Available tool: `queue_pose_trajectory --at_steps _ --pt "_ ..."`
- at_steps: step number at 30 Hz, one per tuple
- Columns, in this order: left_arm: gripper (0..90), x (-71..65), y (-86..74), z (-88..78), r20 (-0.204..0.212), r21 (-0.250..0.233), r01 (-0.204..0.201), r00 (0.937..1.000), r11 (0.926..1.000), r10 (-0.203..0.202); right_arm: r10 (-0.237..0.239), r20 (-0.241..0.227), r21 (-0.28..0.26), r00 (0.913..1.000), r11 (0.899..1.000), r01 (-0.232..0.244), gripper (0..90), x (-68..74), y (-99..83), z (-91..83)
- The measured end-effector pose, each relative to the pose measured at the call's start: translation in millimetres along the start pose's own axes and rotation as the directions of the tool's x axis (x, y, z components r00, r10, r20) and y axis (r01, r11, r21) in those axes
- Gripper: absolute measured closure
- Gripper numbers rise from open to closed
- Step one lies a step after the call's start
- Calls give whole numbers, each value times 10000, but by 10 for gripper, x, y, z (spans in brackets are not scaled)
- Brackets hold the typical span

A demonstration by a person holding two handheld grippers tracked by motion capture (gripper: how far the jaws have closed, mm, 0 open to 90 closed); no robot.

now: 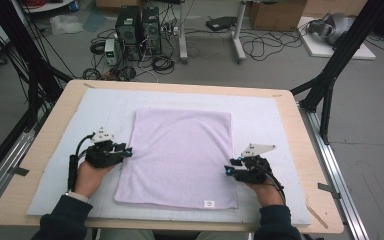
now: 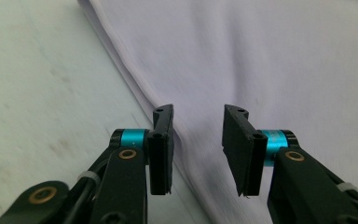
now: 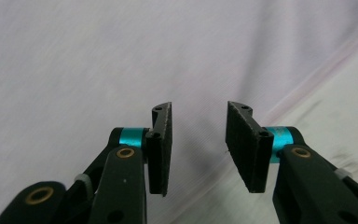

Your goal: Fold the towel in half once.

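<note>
- My left gripper (image 2: 196,144) and right gripper (image 3: 198,144) stand part open, empty, at the lilac towel's (image 1: 180,155) side edges.
- High view adds its white label (image 1: 209,203), the white mat (image 1: 260,107), wooden table (image 1: 45,145), computers (image 1: 137,25) on the floor.

a light wooden table (image 1: 50,135) carries a pale mat (image 1: 260,107) on a grey floor (image 1: 375,125); behind it stand two computer towers (image 1: 137,27), tangled cables (image 1: 265,47), cardboard boxes (image 1: 275,14) and black frame struts (image 1: 340,55).
</note>
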State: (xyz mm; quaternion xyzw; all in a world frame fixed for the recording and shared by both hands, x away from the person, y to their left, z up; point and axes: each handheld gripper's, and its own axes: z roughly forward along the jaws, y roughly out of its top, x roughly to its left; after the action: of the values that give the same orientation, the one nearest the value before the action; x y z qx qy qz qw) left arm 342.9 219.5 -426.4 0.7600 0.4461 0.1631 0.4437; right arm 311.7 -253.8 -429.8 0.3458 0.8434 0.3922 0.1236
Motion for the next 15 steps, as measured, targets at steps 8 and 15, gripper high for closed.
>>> queue_pose_trajectory --at_steps 8,15 --pt "628 260 256 398 559 -906 518 9973 9945 -468 1163 1316 -941 9845 9901 -1044 747 -446 351 311" --pt "675 445 381 786 18 -780 614 9981 9951 -614 1412 1998 -598 9696 9895 -1318 748 -615 562 670"
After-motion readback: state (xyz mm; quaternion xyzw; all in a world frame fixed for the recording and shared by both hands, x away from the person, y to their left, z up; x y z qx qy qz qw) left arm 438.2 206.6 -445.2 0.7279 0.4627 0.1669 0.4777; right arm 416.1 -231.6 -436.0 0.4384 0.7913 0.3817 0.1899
